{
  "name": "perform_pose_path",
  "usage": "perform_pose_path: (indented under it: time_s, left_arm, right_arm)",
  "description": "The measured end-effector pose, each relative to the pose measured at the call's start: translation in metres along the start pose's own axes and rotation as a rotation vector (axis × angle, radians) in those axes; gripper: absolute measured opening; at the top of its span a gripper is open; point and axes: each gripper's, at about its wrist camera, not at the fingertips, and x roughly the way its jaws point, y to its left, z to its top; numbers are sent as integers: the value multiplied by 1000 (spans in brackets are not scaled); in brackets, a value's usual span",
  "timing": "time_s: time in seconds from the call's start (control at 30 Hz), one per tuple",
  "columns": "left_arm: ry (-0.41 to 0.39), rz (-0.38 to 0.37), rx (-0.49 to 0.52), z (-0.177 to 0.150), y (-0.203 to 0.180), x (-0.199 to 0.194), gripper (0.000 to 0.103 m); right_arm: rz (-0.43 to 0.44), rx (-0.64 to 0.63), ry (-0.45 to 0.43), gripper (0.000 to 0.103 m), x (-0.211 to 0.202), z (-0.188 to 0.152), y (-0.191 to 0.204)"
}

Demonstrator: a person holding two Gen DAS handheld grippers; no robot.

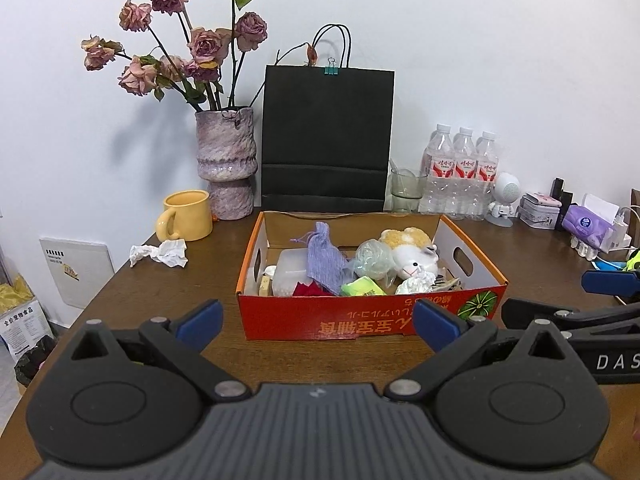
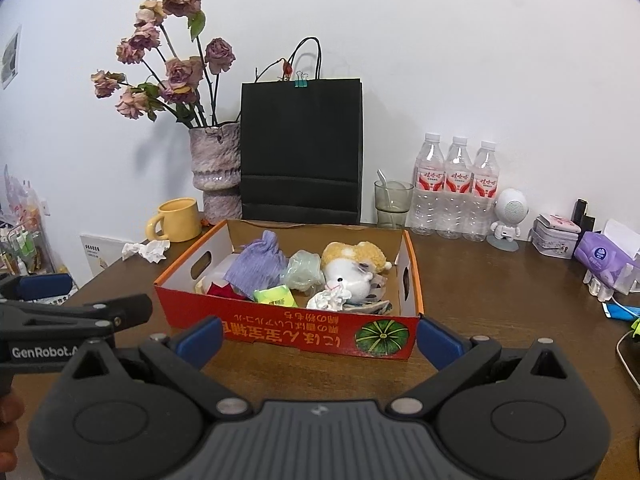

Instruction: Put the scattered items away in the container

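Nearest the left wrist camera, the left gripper hangs over the brown table with its jaws spread wide and nothing between them. Just beyond its blue fingertips sits the red cardboard box, its front wall printed with upside-down text and a green pumpkin. Inside the box lie a purple drawstring pouch, a white and yellow plush toy, a green packet and a small tissue ball. Left of the box and behind it, a crumpled tissue lies loose on the table beside a yellow mug. Behind the box stand a vase of dried roses, a black paper bag and three water bottles. Right of the box, the right gripper reaches in from the frame edge. From the right wrist camera, the right gripper is likewise released and empty, the box directly ahead of its fingertips. The crumpled tissue lies left of the box, well away from these jaws, with the left gripper nearer that side.
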Motion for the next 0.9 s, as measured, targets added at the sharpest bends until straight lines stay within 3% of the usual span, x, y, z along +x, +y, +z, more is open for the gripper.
perform_pose_path:
  time_s: [0.9]
  left_arm:
    - [9, 3, 10, -2, -1, -1, 103]
  right_arm:
    - [-2, -1, 7, 103, -2, -5, 0]
